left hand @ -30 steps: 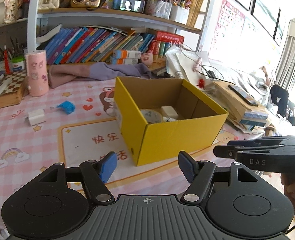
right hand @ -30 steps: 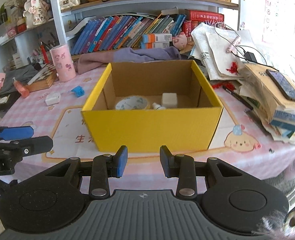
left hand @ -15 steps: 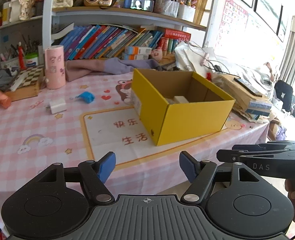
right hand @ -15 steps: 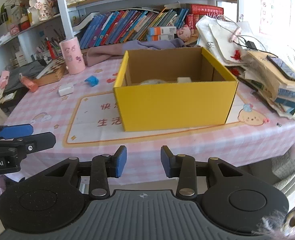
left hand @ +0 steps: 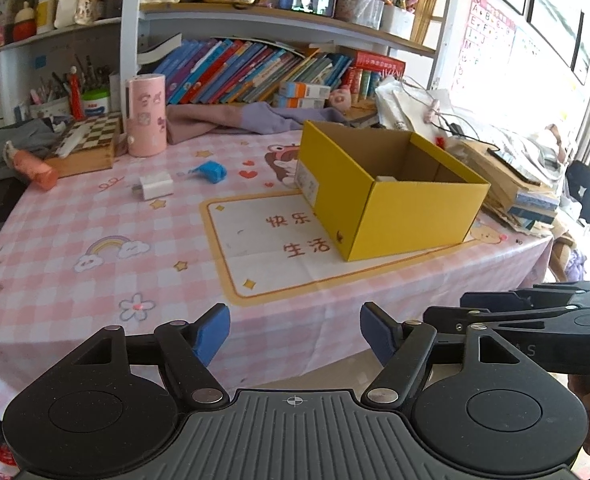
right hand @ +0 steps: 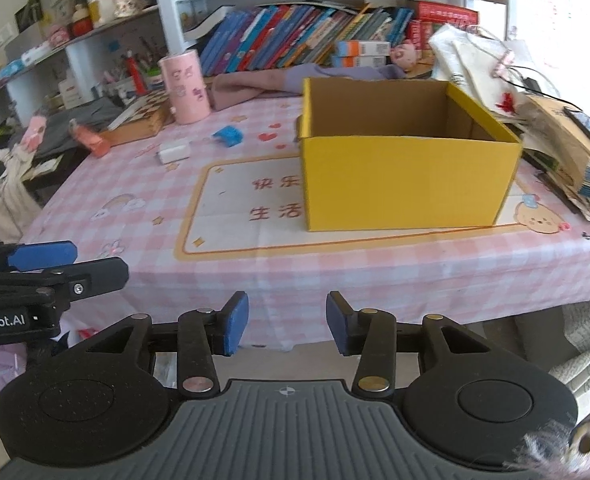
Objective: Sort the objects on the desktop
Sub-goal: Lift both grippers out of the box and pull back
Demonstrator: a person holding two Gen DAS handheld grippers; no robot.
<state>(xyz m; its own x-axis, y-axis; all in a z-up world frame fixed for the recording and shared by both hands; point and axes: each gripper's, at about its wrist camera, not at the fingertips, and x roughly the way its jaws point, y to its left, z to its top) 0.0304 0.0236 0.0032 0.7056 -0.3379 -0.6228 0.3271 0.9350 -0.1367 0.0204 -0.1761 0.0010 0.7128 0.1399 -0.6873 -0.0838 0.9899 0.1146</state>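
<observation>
A yellow cardboard box (right hand: 409, 184) stands open-topped on the pink checked tablecloth (left hand: 95, 264); its near wall hides most of the inside, where only a white corner (left hand: 384, 179) shows from the left. Left of the box lie a white block (left hand: 157, 186) and a small blue object (left hand: 211, 171), too small to identify. The left gripper (left hand: 295, 334) hangs wide and empty off the table's edge. The right gripper (right hand: 287, 323), empty, has just been opening.
</observation>
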